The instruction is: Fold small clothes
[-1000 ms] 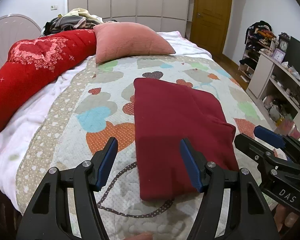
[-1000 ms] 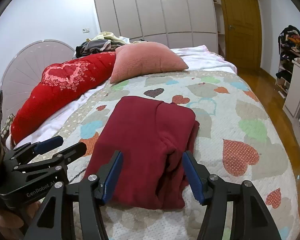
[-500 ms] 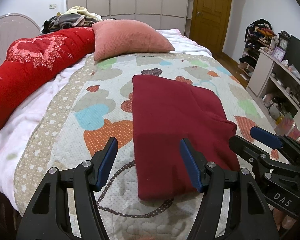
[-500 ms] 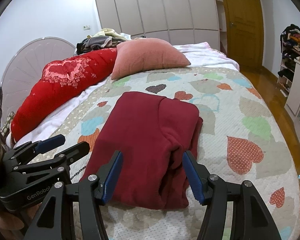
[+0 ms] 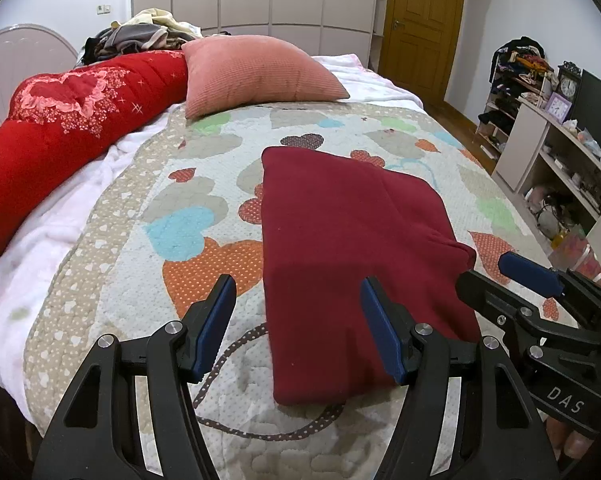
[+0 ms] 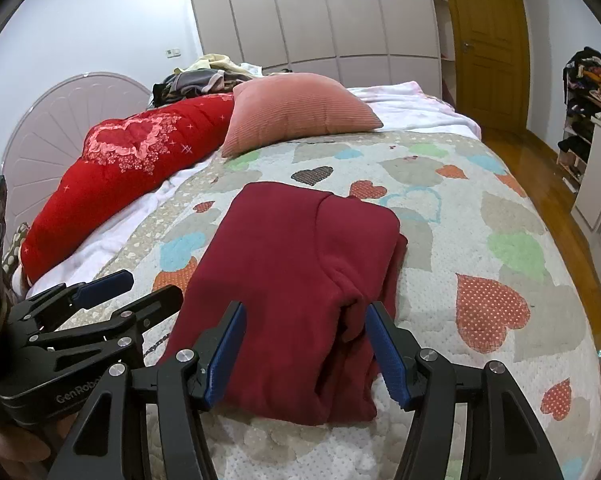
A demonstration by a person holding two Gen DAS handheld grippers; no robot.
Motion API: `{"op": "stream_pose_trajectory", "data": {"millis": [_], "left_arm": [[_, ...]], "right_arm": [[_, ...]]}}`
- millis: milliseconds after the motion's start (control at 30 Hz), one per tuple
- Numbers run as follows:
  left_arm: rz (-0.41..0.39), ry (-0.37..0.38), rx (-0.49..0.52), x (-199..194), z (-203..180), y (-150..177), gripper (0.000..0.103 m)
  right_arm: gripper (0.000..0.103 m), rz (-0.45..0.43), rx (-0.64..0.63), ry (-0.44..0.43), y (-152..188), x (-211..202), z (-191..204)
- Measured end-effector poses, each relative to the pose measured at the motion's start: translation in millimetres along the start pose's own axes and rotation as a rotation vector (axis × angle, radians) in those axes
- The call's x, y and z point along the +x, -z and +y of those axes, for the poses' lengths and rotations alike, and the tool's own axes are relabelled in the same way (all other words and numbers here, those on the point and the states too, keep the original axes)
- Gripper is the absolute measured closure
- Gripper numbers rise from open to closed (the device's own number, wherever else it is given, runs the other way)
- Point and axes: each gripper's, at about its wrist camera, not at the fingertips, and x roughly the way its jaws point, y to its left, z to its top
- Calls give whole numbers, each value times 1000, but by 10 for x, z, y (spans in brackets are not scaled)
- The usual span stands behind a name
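Observation:
A dark red garment (image 5: 348, 248) (image 6: 300, 272) lies folded into a thick rectangle on the heart-patterned quilt (image 5: 204, 208) (image 6: 500, 248). My left gripper (image 5: 298, 308) hovers open over the garment's near left edge, nothing between its blue pads. My right gripper (image 6: 304, 336) stands open above the garment's near right side, where the folded layers bunch; the pads do not press the cloth. Each gripper also shows in the other's view: the right gripper (image 5: 508, 280) at the right edge, the left gripper (image 6: 136, 288) at the lower left.
A pink cushion (image 5: 256, 72) and a long red bolster (image 5: 60, 128) lie at the bed's far left. A pile of clothes (image 5: 140, 34) sits behind them. Shelves (image 5: 560, 152) and a wooden floor (image 6: 572, 216) flank the bed's right side.
Both views have tilted slightly, so the garment and bed sit a little lower and nearer in frame. The garment has not moved and both grippers keep the same opening.

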Motion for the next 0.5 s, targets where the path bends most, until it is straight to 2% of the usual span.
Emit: {"op": "stream_pose_trajectory", "data": {"millis": [500], "left_arm": [[5, 12, 8, 115, 32, -22, 38]], "right_arm": [[43, 33, 0, -9, 20, 126, -9]]}}
